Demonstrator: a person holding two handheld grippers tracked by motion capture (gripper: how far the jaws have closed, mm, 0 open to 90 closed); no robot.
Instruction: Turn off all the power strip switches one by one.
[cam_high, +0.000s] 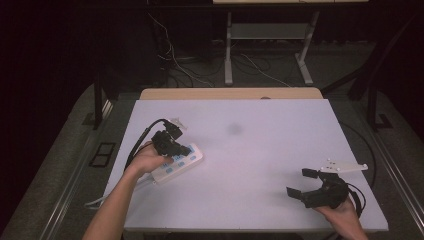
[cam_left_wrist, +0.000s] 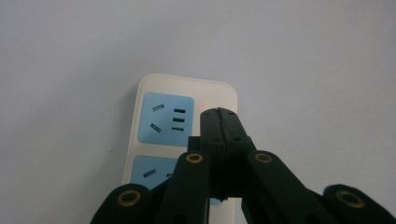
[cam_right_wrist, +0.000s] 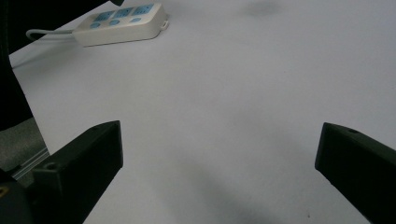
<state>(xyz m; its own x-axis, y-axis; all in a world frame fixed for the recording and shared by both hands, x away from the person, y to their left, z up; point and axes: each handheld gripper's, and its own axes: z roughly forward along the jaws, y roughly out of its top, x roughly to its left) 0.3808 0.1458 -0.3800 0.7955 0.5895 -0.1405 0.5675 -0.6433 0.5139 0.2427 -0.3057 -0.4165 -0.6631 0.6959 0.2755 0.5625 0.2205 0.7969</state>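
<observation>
A white table (cam_high: 260, 165) filled most of the high view, its surface bare apart from a faint grey smudge (cam_high: 234, 129) near its middle, which also appeared at the top of the right gripper view (cam_right_wrist: 264, 8). A white power strip (cam_high: 187, 161) with pale blue socket panels lay on the table toward its left edge, set at a slant, and its white cord (cam_high: 95, 202) trailed off the table's near-left corner. In the left gripper view the strip (cam_left_wrist: 187, 93) ran lengthwise away from the camera, with a small red light (cam_left_wrist: 203, 105) glowing beside the far socket panel; in the right gripper view the strip (cam_right_wrist: 119, 28) lay far off near the table's opposite edge. The left gripper (cam_high: 186, 149), held in the person's left hand (cam_high: 148, 161), hovered directly over the power strip, and its jaws were pressed together with nothing between them, their tips (cam_left_wrist: 218, 113) close above the strip's top face; contact could not be judged. The right gripper (cam_high: 301, 183), held in the person's right hand (cam_high: 345, 212), sat near the table's near-right corner, well apart from the power strip, with its jaws spread wide and empty over bare table (cam_right_wrist: 219, 144).
</observation>
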